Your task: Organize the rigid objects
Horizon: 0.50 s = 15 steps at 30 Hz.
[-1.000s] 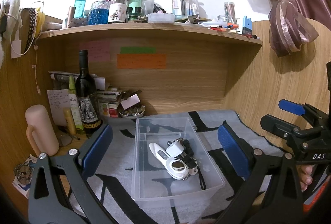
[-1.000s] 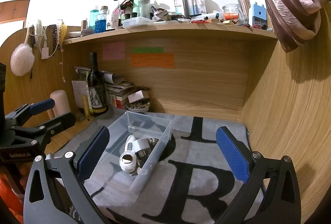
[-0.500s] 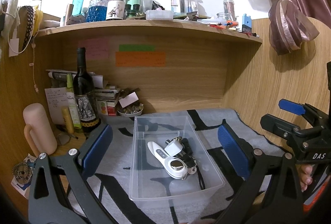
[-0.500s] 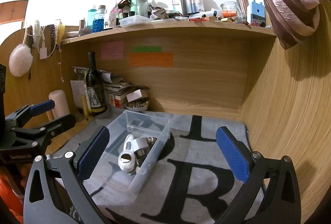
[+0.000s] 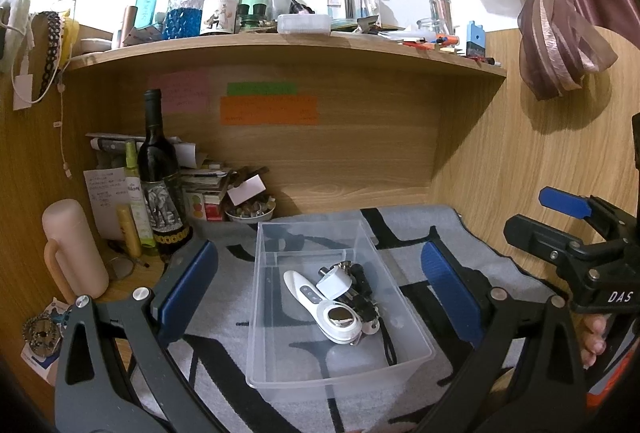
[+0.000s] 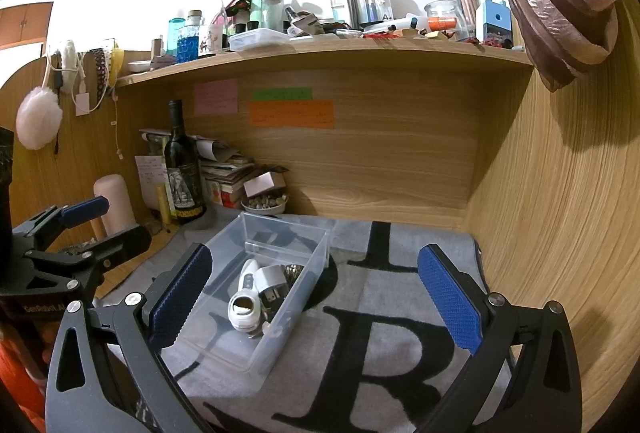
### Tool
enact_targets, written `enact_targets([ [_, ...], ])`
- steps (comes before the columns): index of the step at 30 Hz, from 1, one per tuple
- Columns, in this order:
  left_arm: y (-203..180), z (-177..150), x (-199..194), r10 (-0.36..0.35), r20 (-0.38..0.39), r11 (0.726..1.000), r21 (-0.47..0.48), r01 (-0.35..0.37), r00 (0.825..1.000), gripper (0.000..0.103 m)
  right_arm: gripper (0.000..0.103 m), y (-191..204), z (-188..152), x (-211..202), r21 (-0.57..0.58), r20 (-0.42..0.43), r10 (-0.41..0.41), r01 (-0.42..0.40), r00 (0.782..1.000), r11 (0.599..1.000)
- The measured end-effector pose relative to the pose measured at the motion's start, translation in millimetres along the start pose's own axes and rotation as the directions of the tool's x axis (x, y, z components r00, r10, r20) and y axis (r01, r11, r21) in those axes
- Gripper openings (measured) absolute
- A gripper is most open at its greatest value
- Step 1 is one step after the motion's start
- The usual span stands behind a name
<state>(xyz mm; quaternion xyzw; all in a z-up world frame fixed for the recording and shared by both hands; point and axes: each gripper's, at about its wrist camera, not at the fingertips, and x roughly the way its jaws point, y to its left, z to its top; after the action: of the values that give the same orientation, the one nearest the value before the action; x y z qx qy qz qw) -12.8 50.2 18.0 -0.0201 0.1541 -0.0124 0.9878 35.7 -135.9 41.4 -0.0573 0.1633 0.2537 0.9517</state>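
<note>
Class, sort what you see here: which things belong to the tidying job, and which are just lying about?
Job:
clear bin
white handheld device
white plug
dark bits beside them
left gripper
right gripper

Lying about:
wine bottle
pink cylinder
small bowl
shelf clutter
sticky notes

Clear bin (image 6: pixel 316 265) on lettered mat (image 6: pixel 400 313)

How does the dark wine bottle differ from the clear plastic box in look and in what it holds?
The wine bottle is dark, tall and narrow; the plastic box is clear, low and wide. The bottle stands on the bare wood; the box lies on the grey mat. The bottle's contents are hidden; the box shows a white device. Neither is held.
</note>
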Motion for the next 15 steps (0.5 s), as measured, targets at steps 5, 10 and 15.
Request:
enact_targets([
  [5,-0.3,-0.2,-0.5,-0.004,-0.001,1.000,-0.001,0.004,1.000,0.103,0.103,0.6,-0.8,0.7,0.002,-0.004,-0.005,0.005,1.000,1.000],
  [10,-1.4,-0.1,-1.1,0.012,0.006,1.000,-0.006,-0.012,1.000,0.103,0.103,0.4,-1.1,1.3,0.003,-0.004,-0.006,0.006,1.000,1.000],
  [15,-3.3,0.8,-2.2,-0.004,0.008,1.000,-0.004,0.004,1.000,0.103,0.103,1.1,-1.0,1.7,0.002,-0.007,-0.010,0.010,1.000,1.000],
])
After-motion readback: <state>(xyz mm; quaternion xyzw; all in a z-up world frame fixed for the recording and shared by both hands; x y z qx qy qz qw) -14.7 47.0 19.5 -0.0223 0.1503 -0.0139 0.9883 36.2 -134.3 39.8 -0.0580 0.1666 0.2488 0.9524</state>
